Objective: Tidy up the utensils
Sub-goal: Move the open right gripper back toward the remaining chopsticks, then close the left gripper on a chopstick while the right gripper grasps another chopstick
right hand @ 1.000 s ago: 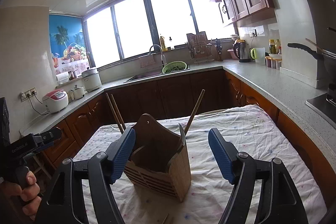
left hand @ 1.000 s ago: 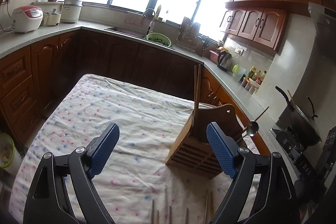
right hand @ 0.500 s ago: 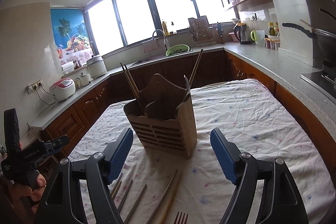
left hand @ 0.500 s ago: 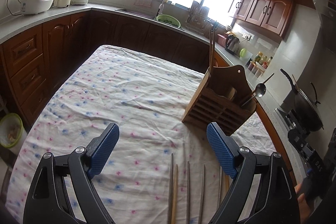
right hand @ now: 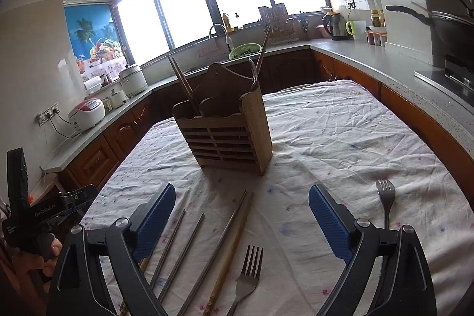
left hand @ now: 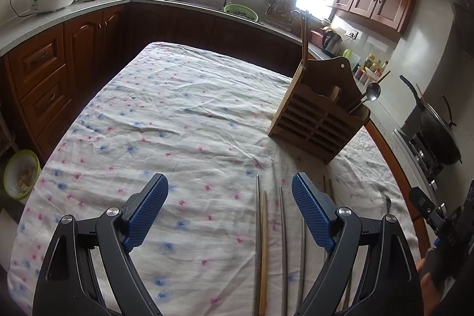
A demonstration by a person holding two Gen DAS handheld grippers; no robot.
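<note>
Room: kitchen with wooden cabinets, a table (right hand: 340, 132) under a floral cloth in the middle
Holder: wooden utensil holder (right hand: 228, 135) stands upright on the far part of the cloth, a few chopsticks and what looks like a spoon (left hand: 371, 93) already in it
Loose utensils: chopsticks (right hand: 228, 245) and two forks (right hand: 247, 274) lie near, in a row
Left gripper (left hand: 229, 208): jaws wide apart, empty, above the chopsticks
Right gripper (right hand: 241, 222): jaws have just been opening, nothing between them
Change: both grippers have dropped from the holder toward the row, so the next pickup is probably coming
</note>
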